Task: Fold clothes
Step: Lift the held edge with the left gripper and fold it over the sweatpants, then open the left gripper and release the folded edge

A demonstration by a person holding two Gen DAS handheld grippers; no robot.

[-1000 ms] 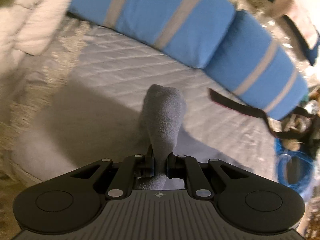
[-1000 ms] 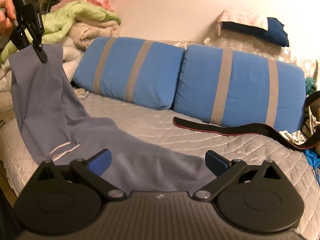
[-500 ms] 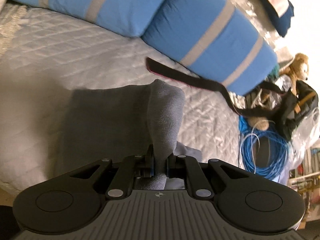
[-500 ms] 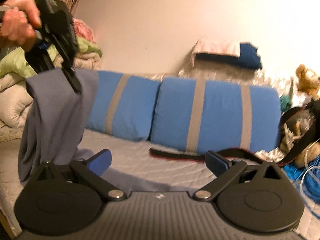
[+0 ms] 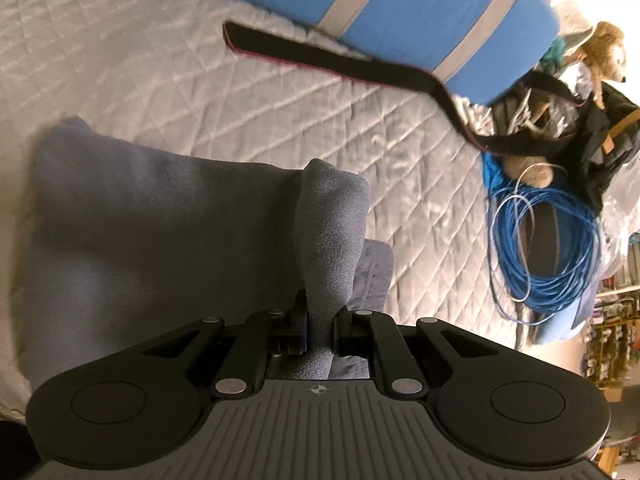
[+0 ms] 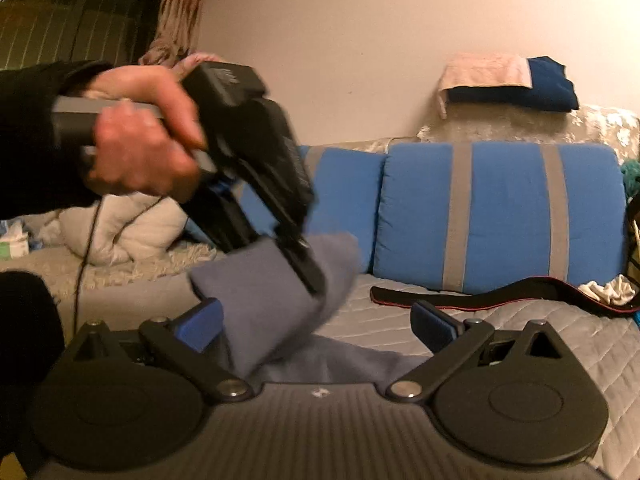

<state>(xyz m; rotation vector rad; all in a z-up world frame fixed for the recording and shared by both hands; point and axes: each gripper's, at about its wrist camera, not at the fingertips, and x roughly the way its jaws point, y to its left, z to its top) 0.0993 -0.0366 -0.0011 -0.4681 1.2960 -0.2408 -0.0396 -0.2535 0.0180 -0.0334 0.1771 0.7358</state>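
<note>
Grey garment (image 5: 320,240) between left fingers (image 5: 298,320)

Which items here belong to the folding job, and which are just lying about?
In the job: soft grey fleece garment, left tongs clamped on it.

Lying about: black strap with red edging, coiled blue cable, tan plush toy, blue grey-striped cushions.

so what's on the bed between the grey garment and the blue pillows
A black strap on bare quilt, shown in the left wrist view, between grey garment and blue pillows.
</note>
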